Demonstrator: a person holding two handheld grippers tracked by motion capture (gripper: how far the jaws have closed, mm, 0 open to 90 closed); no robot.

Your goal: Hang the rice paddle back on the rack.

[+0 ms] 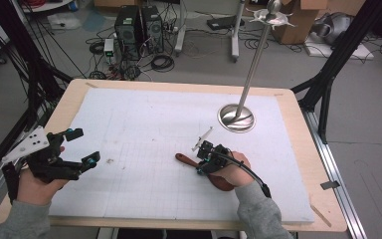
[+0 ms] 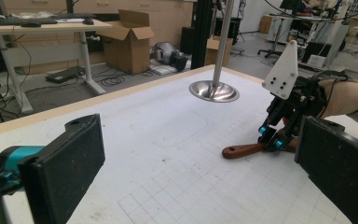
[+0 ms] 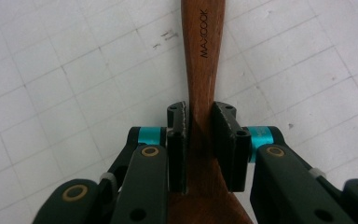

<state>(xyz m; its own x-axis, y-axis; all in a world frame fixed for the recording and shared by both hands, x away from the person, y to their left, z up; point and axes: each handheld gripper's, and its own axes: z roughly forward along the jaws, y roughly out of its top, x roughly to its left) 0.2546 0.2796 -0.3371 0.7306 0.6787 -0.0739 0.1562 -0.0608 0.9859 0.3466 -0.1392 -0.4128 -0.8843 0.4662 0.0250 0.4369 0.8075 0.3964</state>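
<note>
A brown wooden spoon lies on the white gridded mat, its handle pointing left. My right gripper is shut on the wooden spoon's neck; in the right gripper view both pads press the wood, which carries a printed brand name. The left gripper view shows the spoon handle sticking out of the right gripper. My left gripper hovers open over the mat's left edge, nothing between its wide-spread jaws.
A steel stand with a round base and tall pole rises at the back right of the mat. The wooden table edge frames the mat. Cables, computers and boxes sit on the floor beyond.
</note>
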